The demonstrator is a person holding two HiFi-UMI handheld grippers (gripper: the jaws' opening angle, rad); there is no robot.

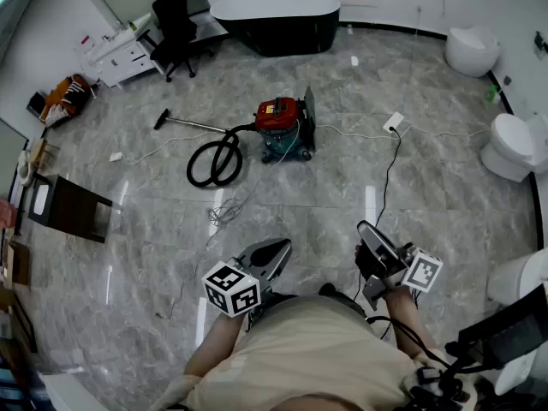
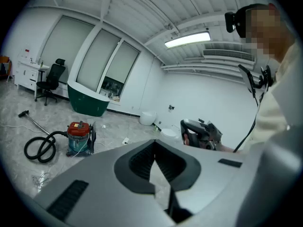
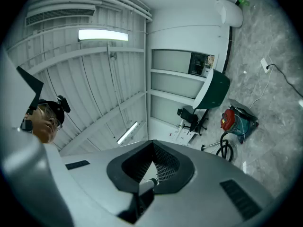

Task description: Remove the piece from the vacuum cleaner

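Red-lidded, teal-bodied canister vacuum cleaner (image 1: 281, 128) with coiled black hose (image 1: 214, 163) is noted on the glossy grey marbled floor (image 1: 342, 204) at twelve o'clock, well apart from the grippers. Left gripper (image 1: 278, 248) and right gripper (image 1: 366, 228) are found clenched, empty.

tongs (image 3: 152, 149) pressed together; vacuum cleaner (image 3: 235, 121) far beyond.

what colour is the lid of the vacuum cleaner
Red lid over a teal drum; the left gripper view shows it best.
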